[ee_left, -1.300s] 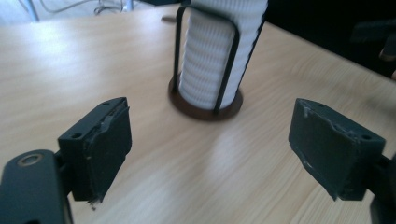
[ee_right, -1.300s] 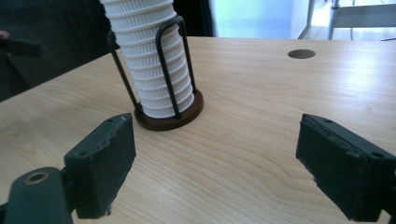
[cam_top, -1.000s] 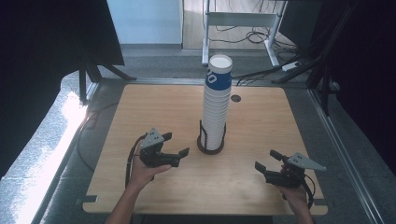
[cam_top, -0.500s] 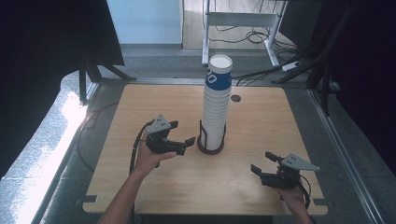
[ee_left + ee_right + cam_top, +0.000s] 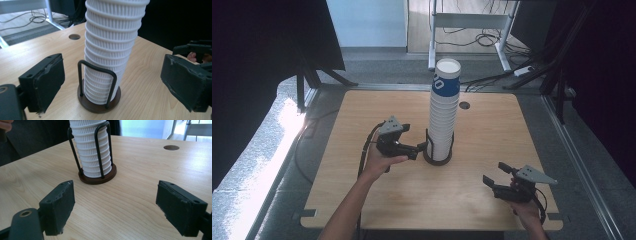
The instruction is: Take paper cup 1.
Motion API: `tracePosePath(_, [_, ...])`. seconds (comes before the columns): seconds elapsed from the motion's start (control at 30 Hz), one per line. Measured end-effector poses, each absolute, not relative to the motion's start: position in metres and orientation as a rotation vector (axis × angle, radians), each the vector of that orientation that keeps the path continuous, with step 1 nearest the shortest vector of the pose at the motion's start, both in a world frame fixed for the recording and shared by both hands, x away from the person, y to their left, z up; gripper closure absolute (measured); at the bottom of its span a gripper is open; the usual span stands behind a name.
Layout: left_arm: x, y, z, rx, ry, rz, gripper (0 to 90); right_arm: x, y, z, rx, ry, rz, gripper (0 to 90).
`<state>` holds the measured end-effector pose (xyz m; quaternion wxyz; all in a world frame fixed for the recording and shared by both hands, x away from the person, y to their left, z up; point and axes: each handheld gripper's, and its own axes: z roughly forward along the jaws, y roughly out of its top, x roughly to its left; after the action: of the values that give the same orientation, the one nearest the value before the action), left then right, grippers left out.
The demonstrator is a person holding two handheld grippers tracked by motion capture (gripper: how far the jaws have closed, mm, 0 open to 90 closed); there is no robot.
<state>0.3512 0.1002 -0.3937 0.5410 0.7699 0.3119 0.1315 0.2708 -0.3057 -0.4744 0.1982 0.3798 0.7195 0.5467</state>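
A tall stack of white ribbed paper cups [image 5: 443, 120], the top one banded blue, stands in a dark round holder [image 5: 437, 160] with black wire loops at the table's middle. My left gripper [image 5: 420, 148] hovers just left of the holder, pointing at it. Its jaws have just been opening, and they stand open. The stack [image 5: 112, 45] rises ahead of them, untouched by the pads. My right gripper [image 5: 496, 173] sits low near the front right edge, aimed at the stack [image 5: 92, 152]. Its jaws have just been closing a little but stay open with nothing between them.
The wooden table [image 5: 362, 115] has a round cable hole [image 5: 464, 105] behind the stack. Beyond the far edge are a white desk frame [image 5: 472, 22] and cables on the floor. Dark curtains hang on both sides.
My left gripper has moved right and slightly up, up to the holder, and its jaws have spread wider. The right hand has stayed in place.
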Motion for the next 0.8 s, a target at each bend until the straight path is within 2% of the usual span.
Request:
tracePosePath(0.27, [0.357, 0.099, -0.383, 1.809, 0.714, 0.292, 2.3, 0.269, -0.307, -0.472, 1.063, 1.999, 1.543, 15.8])
tracePosePath(0.8, [0.38, 0.068, -0.383, 1.851, 0.684, 0.287, 1.5, 0.27, -0.306, -0.474, 1.063, 2.008, 1.541, 15.8])
